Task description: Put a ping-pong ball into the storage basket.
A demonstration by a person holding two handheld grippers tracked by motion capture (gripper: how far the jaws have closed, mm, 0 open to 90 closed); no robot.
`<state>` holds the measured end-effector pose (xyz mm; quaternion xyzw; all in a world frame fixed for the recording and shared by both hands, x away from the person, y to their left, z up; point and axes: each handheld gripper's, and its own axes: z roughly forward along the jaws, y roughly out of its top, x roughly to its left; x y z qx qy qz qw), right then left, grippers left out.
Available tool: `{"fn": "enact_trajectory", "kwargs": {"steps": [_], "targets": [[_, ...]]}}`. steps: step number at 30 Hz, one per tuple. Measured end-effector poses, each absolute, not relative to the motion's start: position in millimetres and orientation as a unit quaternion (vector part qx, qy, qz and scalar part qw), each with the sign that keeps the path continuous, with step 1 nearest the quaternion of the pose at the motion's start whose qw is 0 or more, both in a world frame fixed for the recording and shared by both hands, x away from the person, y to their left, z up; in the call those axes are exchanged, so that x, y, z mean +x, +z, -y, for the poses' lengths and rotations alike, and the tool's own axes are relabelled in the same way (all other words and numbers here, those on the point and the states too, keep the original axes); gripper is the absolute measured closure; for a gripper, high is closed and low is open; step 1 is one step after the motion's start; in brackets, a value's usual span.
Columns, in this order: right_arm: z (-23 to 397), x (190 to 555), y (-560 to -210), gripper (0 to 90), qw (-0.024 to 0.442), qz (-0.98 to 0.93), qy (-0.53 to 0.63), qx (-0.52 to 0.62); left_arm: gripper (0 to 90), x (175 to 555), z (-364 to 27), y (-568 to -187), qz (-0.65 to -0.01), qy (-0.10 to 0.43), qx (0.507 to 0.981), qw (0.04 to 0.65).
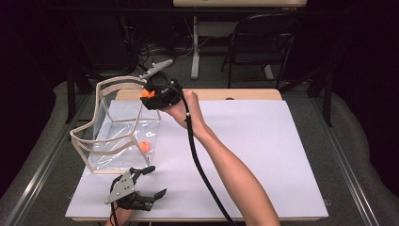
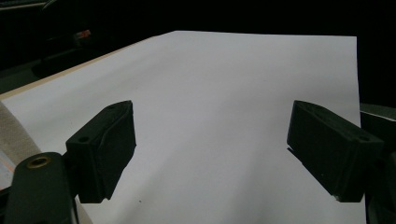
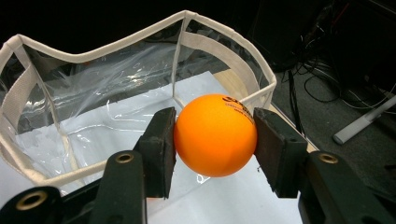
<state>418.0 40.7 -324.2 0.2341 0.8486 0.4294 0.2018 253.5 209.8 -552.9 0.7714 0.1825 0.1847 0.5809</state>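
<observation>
Overhead, a second ball inside the bag; close-up, right gripper clamps another.

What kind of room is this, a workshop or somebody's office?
Probably a lab or recording room rather than an office. A white sheet covers the table as a plain work surface, loose cables trail over the floor behind it, and a folding chair stands by another desk in the dark background.

High view overlooks table; gripper views sit close.
</observation>
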Motion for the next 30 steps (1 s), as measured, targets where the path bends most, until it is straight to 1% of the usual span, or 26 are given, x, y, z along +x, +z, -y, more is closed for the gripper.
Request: {"fn": "enact_trajectory", "kwargs": {"steps": [30], "targets": [[-71, 413, -326, 50.8, 0.191, -0.853, 0.434, 0.217, 15.6, 254, -210, -553, -0.183, 0.185, 0.772, 0.58]]}}
